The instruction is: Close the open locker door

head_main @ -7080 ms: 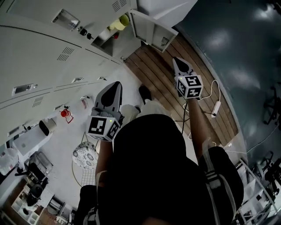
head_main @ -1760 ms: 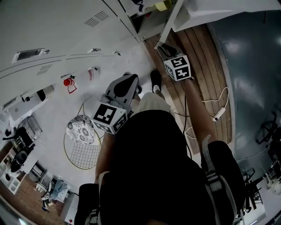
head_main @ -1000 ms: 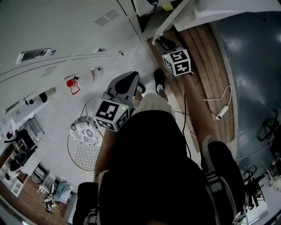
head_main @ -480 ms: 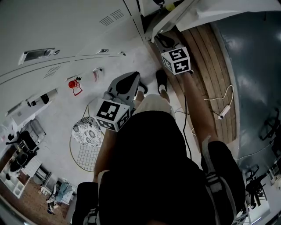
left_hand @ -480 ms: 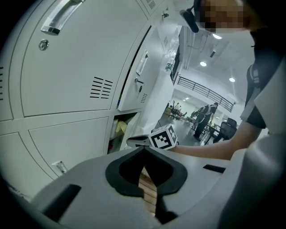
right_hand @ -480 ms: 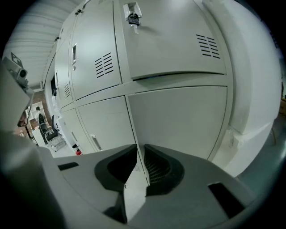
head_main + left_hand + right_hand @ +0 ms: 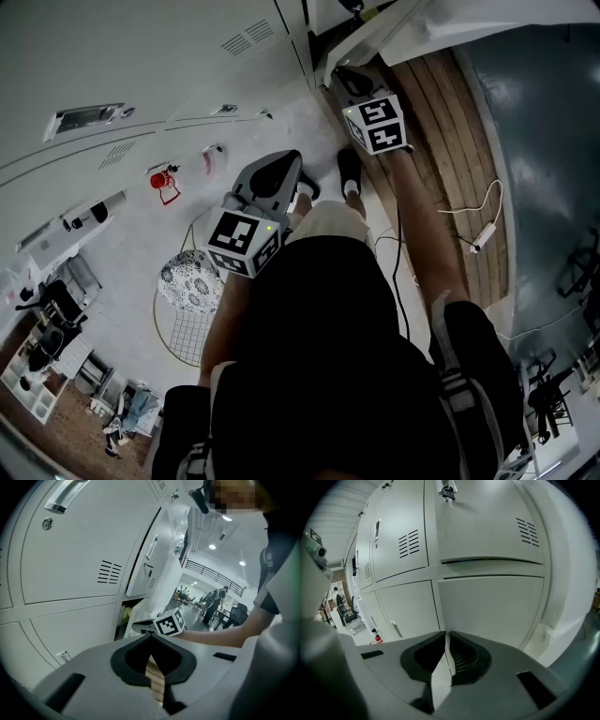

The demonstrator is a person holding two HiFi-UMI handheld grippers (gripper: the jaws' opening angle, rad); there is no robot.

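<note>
Progress on the task looks slight, judged from how things lie. Nearest the person's body, the left gripper (image 7: 151, 637) hangs over the pale floor (image 7: 141, 234) with its jaws pressed together on nothing, and it appears to take no part in the job. Further out, at the end of the outstretched arm, the right gripper (image 7: 349, 80) reaches toward the lockers. Its jaws are likewise closed and empty in its own view, which looks onto shut locker fronts (image 7: 487, 541). Its tip lies just beside the lower edge of the locker door (image 7: 441, 23), though whether it touches the panel cannot be told. Beyond it, that door stands swung well out over the wooden strip (image 7: 441, 141), away from its frame. The compartment (image 7: 326, 21) behind it gapes dark, and the left gripper view shows a yellow item (image 7: 123, 617) inside. The approach seems done, while the closing itself is not. The door has yet to be pushed round until it sits flush with its neighbours, probably by a steady press from the closed right jaws.
</note>
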